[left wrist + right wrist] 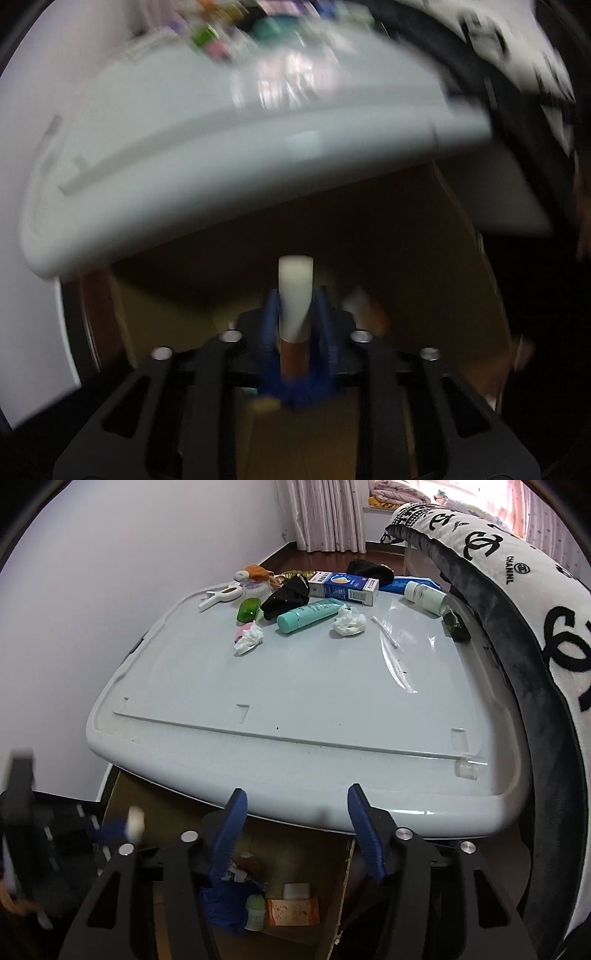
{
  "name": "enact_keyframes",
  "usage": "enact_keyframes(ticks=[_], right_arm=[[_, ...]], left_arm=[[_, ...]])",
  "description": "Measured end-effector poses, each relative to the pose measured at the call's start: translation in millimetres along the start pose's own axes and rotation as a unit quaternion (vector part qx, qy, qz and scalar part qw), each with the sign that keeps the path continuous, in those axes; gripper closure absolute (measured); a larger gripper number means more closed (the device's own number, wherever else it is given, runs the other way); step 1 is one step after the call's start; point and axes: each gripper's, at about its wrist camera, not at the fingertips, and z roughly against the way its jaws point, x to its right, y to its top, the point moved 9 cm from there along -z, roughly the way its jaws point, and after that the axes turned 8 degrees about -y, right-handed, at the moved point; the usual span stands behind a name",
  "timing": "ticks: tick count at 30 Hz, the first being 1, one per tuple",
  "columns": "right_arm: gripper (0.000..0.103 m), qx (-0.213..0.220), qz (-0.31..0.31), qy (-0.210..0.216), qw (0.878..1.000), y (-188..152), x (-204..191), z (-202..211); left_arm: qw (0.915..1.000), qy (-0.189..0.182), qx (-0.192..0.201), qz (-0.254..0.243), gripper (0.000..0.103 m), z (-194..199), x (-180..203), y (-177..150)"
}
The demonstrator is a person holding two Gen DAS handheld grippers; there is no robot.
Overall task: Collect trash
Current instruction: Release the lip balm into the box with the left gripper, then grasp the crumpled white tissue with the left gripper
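Observation:
My left gripper (297,310) hangs over an open cardboard box (406,251), blurred by motion. A white stick with a brown lower end (295,295) stands between its blue pads (271,321), which lie close against both sides. The right wrist view shows the same stick (135,823) as a white blur at the far left. My right gripper (295,797) is open with nothing between its fingers, above the box (325,867) at the near edge of the pale grey lid (295,701). Two crumpled tissues (249,637) (349,622) lie on the lid's far half.
Far end of the lid: a teal tube (308,614), a blue-white carton (343,585), black cloth (286,594), a white bottle (424,596). A clear cap (471,766) lies near right. The box holds an orange packet (291,910). A black-white blanket (517,590) borders the right.

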Motion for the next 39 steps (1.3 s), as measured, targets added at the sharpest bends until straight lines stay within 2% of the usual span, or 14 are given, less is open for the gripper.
enact_keyframes(ticks=[1,2,5,9,11,15,19,21,25,29,31,35,38,39], right_arm=[[0.042,-0.001,0.000,0.001,1.000,-0.6,-1.0,-0.4],[0.040,-0.001,0.001,-0.001,1.000,-0.9,-1.4,-0.5],[0.030,0.002,-0.002,-0.007,1.000,0.1,-1.0,0.1],[0.027,0.015,-0.017,-0.013,1.000,7.3,3.2,4.3],[0.022,0.021,-0.028,-0.012,0.999,12.2,4.5,6.7],[0.021,0.042,-0.064,0.003,0.997,24.7,10.8,17.5],[0.019,0.048,-0.069,-0.001,0.996,28.4,16.8,22.3],[0.019,0.043,-0.063,-0.008,0.997,27.5,20.0,21.1],[0.016,0.033,-0.059,-0.009,0.998,25.4,24.7,19.2],[0.015,0.034,-0.059,0.013,0.998,25.2,22.7,24.5],[0.014,0.034,-0.052,0.022,0.998,24.9,18.8,27.4],[0.014,0.034,-0.037,0.019,0.999,23.3,14.0,29.4],[0.014,0.036,-0.034,0.020,0.999,23.5,12.2,30.2],[0.014,0.037,-0.034,0.020,0.999,23.6,12.1,30.5]], left_arm=[[0.9999,0.004,-0.008,-0.007,0.047,-3.9,3.6,-4.4],[0.9997,0.012,-0.011,-0.019,0.043,-6.2,9.0,-7.1],[0.9990,0.013,0.016,-0.041,0.042,4.8,19.6,6.1],[0.9962,0.009,0.081,-0.031,0.033,35.2,13.8,48.6],[0.9931,0.017,0.114,-0.022,0.031,50.4,5.8,78.9],[0.9863,0.022,0.160,-0.035,0.030,64.9,-7.0,151.6],[0.9816,0.037,0.180,-0.052,0.030,44.4,-33.1,224.7],[0.9823,0.016,0.184,-0.029,0.030,27.6,-50.9,255.7],[0.9790,-0.018,0.203,-0.009,0.034,4.7,-68.6,284.8],[0.9841,0.000,0.174,-0.033,0.034,-24.7,-74.3,286.2],[0.9851,0.007,0.166,-0.043,0.038,-33.5,-76.9,287.1],[0.9861,0.008,0.159,-0.047,0.041,-44.2,-77.0,285.1],[0.9874,0.017,0.152,-0.041,0.059,-51.4,-78.2,284.6],[0.9871,0.027,0.154,-0.035,0.075,-49.9,-80.6,283.8]])
